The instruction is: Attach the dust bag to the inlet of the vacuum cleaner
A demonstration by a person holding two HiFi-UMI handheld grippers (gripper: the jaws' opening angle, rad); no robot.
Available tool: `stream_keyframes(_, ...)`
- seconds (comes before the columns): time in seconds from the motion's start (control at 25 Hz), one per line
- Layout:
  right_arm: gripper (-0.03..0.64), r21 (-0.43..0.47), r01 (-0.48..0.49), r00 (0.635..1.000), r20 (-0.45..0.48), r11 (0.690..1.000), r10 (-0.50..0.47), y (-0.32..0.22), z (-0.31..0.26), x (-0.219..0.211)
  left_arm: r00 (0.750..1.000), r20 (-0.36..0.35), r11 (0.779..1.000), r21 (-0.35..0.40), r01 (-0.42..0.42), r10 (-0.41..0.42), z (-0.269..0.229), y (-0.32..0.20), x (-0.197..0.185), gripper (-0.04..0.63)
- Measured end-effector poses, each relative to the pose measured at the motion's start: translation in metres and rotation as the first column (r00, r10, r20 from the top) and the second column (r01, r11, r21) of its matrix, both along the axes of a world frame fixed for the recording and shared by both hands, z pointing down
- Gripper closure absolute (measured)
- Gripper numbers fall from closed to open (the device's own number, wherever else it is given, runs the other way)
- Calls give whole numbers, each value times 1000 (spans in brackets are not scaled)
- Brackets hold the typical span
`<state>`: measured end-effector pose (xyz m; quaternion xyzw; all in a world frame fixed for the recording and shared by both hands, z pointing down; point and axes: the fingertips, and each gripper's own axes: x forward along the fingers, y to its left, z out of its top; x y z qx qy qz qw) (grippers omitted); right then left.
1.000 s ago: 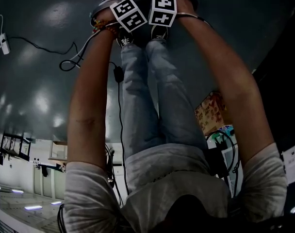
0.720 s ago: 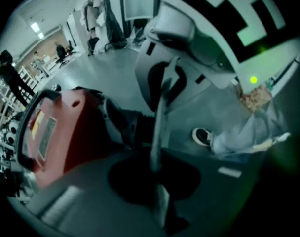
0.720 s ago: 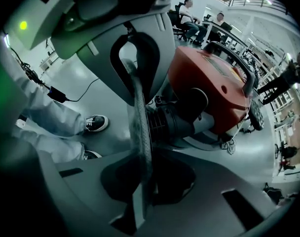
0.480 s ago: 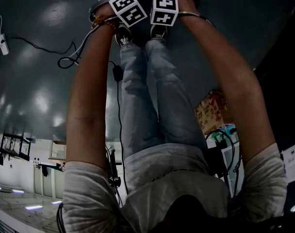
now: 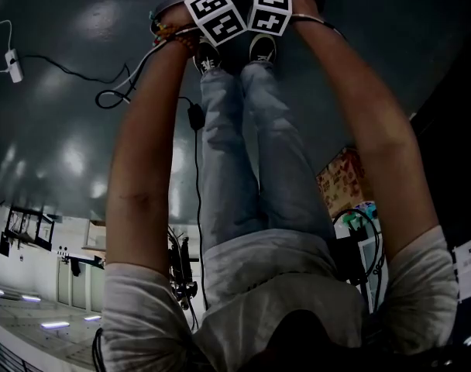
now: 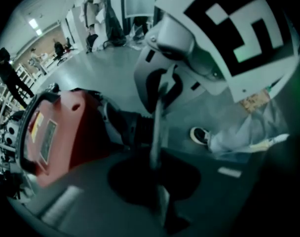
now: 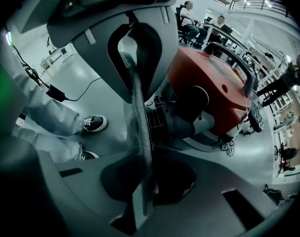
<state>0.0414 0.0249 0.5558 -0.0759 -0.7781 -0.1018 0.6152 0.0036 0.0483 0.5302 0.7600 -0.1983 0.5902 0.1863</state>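
Left gripper (image 6: 156, 167): its jaws are pressed together on a thin sheet seen edge-on, the bag (image 7: 137, 107), which runs up toward 12 o'clock in the left gripper view. Right gripper (image 7: 140, 167): its jaws are likewise pinched on the same bag, whose meshy edge rises from the jaws to the other gripper at 12 o'clock. The two grippers face each other with the bag stretched between them.

The red vacuum (image 7: 214, 83) lies on the grey floor (image 5: 65, 130), at 9 o'clock in the left gripper view and at 2 o'clock in the right gripper view. Its black ribbed inlet (image 7: 182, 120) points at the bag and sits just beside it; whether they touch, I cannot tell.

In the head view both arms reach toward 12 o'clock, where the two marker cubes (image 5: 216, 14) sit side by side above the person's shoes (image 5: 255, 49). A black cable (image 5: 127, 80) loops on the floor at 10 o'clock
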Motion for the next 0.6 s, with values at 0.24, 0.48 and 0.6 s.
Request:
stream_keyframes(0.24, 581, 16, -2, 1000, -2, 1000, 2, -3, -10, 2, 1000, -12, 1000, -19, 3, -3, 7, -6, 1, 569)
stream_keyframes(0.48, 581, 20, 59, 998, 10, 998, -59, 1, -28, -14, 997, 6, 995, -57, 82, -82, 30, -5, -10, 568)
stream_keyframes(0.6, 580, 3, 54, 999, 2, 999, -54, -6, -15, -13, 996, 6, 995, -50, 85, -84, 25, -2, -8, 571)
